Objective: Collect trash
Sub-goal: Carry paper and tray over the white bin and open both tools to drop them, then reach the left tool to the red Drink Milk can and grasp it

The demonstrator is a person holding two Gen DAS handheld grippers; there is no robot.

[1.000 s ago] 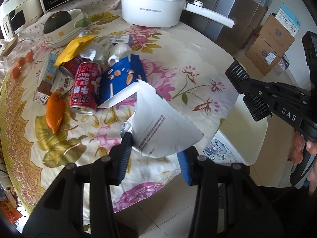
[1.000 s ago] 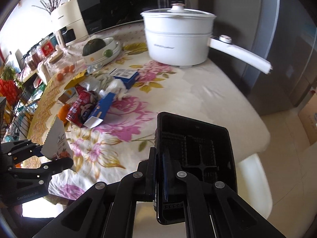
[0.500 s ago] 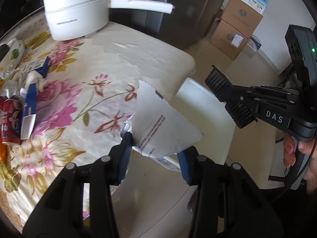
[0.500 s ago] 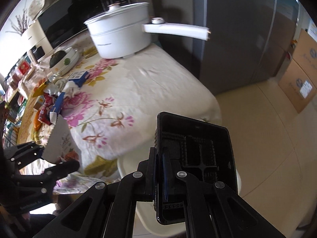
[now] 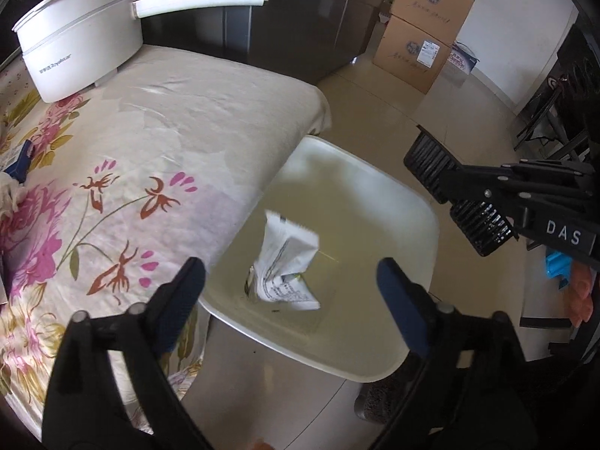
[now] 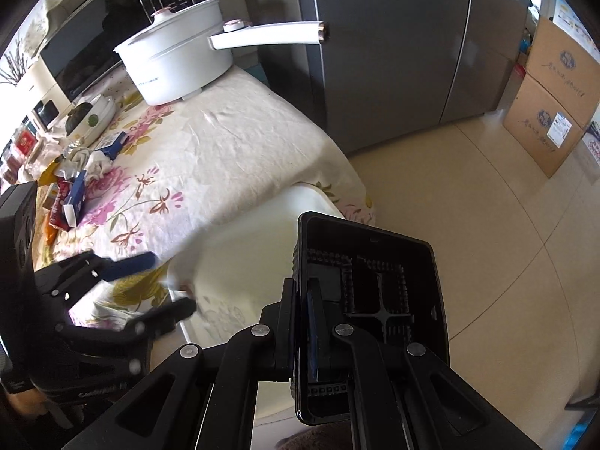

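A white printed wrapper (image 5: 287, 264) is inside the cream trash bin (image 5: 405, 202) beside the table, clear of my fingers. My left gripper (image 5: 292, 285) is open and empty above the bin; it also shows in the right wrist view (image 6: 150, 285). My right gripper (image 6: 311, 341) is shut on the wall of a black plastic tray (image 6: 375, 292) and holds it over the bin's right side; the tray shows in the left wrist view (image 5: 461, 206). More trash (image 6: 75, 183), with a red can and a blue carton, lies in a pile on the floral tablecloth.
A white electric pot (image 5: 78, 41) with a long handle stands at the table's far corner. A dark fridge (image 6: 393, 45) is behind it. Cardboard boxes (image 5: 420, 30) are stacked on the tiled floor. A microwave (image 6: 93, 52) stands at the table's back.
My left gripper swung from the table to above the bin, opened, and the wrapper dropped into the bin. My right gripper kept hold of the black tray and moved along.
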